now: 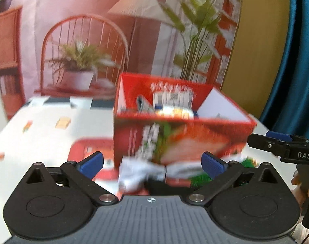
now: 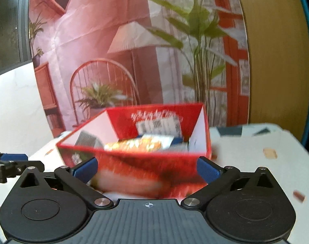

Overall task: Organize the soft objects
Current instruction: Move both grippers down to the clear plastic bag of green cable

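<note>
From the left wrist view, the left tool [image 1: 152, 163] has its blue pads [image 1: 92, 163] spread wide apart, gripping nothing. Between them, lower down on the worktop [image 1: 42, 138], lies a crumpled white soft item [image 1: 142, 171], blurred, with no pad touching it. Just behind it stands an open red box [image 1: 181, 138] with packets inside. The right tool [image 1: 276, 142] reaches in from the right edge, a hand [image 1: 305, 191] on its grip.

From the right wrist view, the right tool [image 2: 147, 169] is likewise spread wide and empty, its pads flanking the near wall of the red box [image 2: 138, 170] without clearly touching it. The left tool [image 2: 10, 165] shows at the left edge.
</note>
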Available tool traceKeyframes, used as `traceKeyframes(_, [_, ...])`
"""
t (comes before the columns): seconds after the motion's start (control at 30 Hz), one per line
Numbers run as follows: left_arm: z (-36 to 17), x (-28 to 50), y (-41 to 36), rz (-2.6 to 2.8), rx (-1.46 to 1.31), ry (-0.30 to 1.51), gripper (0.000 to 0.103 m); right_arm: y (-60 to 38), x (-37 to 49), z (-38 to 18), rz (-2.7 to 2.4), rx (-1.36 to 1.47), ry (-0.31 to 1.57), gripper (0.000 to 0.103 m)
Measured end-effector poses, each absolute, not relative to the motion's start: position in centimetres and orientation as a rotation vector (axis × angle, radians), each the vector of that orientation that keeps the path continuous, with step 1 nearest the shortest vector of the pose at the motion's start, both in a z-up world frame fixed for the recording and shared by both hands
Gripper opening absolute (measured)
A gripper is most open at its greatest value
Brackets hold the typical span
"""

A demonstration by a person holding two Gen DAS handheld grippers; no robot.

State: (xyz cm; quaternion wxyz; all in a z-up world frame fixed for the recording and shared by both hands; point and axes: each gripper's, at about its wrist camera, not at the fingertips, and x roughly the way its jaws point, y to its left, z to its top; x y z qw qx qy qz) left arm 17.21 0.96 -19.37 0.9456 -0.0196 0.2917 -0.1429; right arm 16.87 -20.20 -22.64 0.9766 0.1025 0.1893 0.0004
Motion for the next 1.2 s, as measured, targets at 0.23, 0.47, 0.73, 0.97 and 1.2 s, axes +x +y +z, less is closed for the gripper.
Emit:
traceKeyframes(0.23, [-22.7,14.4,1.3,-0.272,0.001,0.654,0.103,-17.8,14.0,-26.0,0.038,0.195,0.446,0.103])
traceKeyframes(0.47, [-24.5,13.0,2.3,-0.247,-0.049,0.713,0.102,-14.9,12.5,-29.2,0.151,0.16,0.551,0.074])
traceKeyframes(0.73, [-25.0,12.7,2.2,-0.294,-0.084,0.725,0.083,-14.2,11.8,-30.2,0.174,0.196,0.605,0.037])
traceKeyframes(0.97, [-25.7,12.5,1.7,-0.356,-0.1,0.746,0.054,-14.1,12.1,-31.0,0.203,0.209,0.653,0.037])
traceKeyframes(1.2, [-26.1,12.3,0.5,-0.43,-0.083,0.759,0.048,-14.1,12.0,-30.7,0.194,0.202,0.656,0.037])
